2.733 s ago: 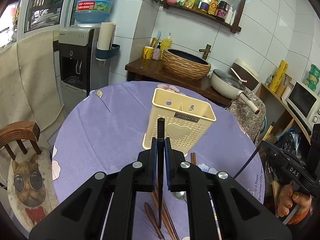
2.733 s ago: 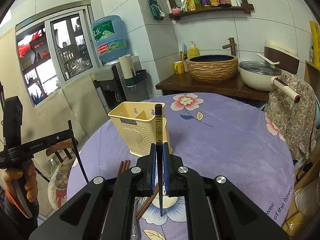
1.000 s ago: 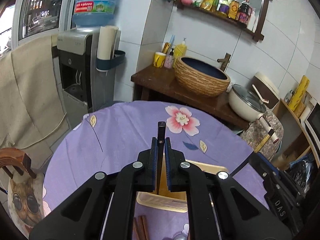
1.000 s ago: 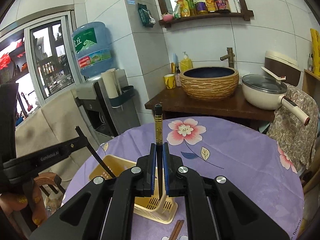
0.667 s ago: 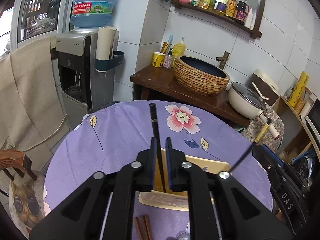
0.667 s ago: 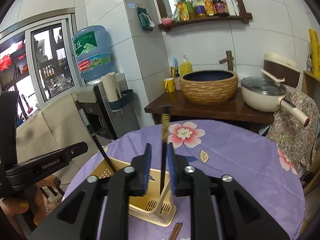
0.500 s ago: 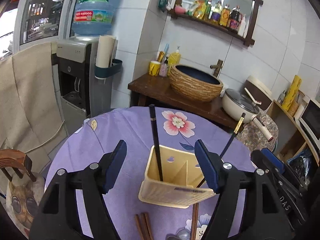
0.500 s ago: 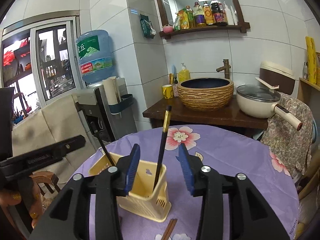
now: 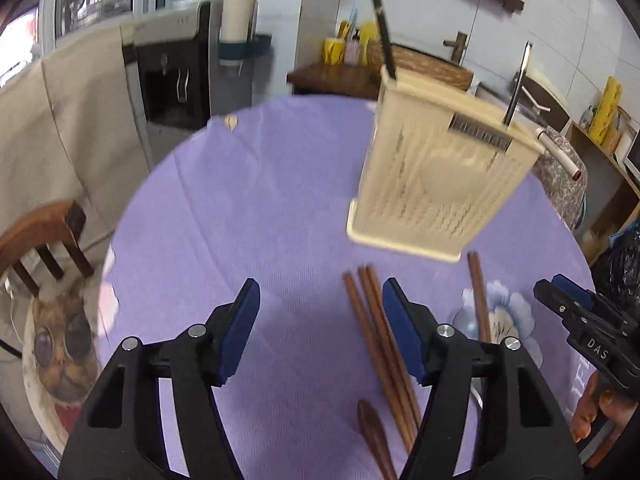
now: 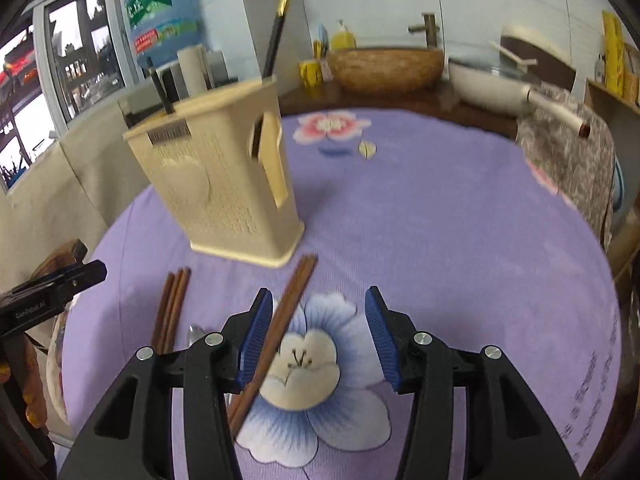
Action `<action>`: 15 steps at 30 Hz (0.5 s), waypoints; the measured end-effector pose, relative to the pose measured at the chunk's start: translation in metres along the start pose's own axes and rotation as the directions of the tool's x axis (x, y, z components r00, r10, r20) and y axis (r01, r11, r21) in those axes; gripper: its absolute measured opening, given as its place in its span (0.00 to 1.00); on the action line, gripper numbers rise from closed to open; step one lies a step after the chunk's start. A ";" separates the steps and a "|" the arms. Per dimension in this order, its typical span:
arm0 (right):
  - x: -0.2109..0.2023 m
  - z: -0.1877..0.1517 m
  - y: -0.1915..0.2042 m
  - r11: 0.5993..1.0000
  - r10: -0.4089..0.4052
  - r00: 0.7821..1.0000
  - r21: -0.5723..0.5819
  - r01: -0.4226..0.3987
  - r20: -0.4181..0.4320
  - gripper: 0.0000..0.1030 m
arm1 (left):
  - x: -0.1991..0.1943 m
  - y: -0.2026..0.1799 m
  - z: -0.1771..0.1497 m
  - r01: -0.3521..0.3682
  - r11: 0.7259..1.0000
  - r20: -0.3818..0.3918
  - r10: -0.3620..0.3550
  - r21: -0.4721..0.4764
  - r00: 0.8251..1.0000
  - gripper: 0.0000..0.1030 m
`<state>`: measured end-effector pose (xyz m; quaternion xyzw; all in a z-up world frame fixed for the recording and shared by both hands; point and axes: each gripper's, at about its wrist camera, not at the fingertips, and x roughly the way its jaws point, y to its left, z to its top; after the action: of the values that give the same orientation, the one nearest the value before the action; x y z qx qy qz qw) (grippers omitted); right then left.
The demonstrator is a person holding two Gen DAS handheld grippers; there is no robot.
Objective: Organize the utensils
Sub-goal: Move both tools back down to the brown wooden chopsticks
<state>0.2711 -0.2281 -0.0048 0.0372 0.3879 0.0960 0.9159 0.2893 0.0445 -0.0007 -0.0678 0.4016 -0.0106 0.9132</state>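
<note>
A cream utensil holder [image 9: 440, 184] stands upright on the purple tablecloth [image 9: 248, 208]; it also shows in the right wrist view [image 10: 224, 184]. Two black chopsticks stand in it, one at its left [image 9: 383, 32] and one at its right [image 9: 518, 84]. My left gripper [image 9: 320, 328] is open and empty, low over the cloth, beside brown wooden chopsticks [image 9: 380, 344]. My right gripper [image 10: 316, 336] is open and empty, above a brown chopstick pair [image 10: 280, 328]. More brown chopsticks [image 10: 172, 304] lie to its left.
A wooden spoon handle [image 9: 372, 428] lies near the table's front edge. A wooden chair [image 9: 40, 240] stands at the left. Behind the table are a water dispenser [image 9: 172, 68], a woven basin [image 10: 388, 68] and a pan [image 10: 504, 80] on a counter.
Both grippers were shut on black chopsticks, carried them over the holder, and opened, leaving them standing in it. Both have since dropped low toward the brown chopsticks on the cloth.
</note>
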 end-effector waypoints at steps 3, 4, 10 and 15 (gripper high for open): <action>0.011 -0.005 0.005 1.000 -0.003 0.999 0.001 0.003 -0.037 0.46 | 0.004 0.005 -0.014 -0.015 1.000 -0.006 0.015 -0.013 1.000 0.62; 0.013 -0.006 0.006 1.000 -0.003 0.999 -0.002 0.003 -0.047 0.46 | 0.005 0.005 -0.018 -0.024 1.000 -0.005 0.024 -0.010 1.000 0.62; 0.033 -0.009 0.023 0.998 -0.046 0.991 -0.053 0.040 -0.123 0.46 | 0.006 0.004 -0.031 -0.021 1.000 -0.009 0.021 -0.004 1.000 0.62; 0.042 -0.012 0.028 0.996 -0.068 0.986 -0.059 0.060 -0.149 0.43 | 0.008 0.005 -0.034 -0.014 1.000 -0.018 0.014 -0.013 1.000 0.62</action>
<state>0.2871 -0.1921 -0.0391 -0.0077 0.4543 0.0796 0.8872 0.2695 0.0451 -0.0298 -0.0708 0.4101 -0.0022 0.9093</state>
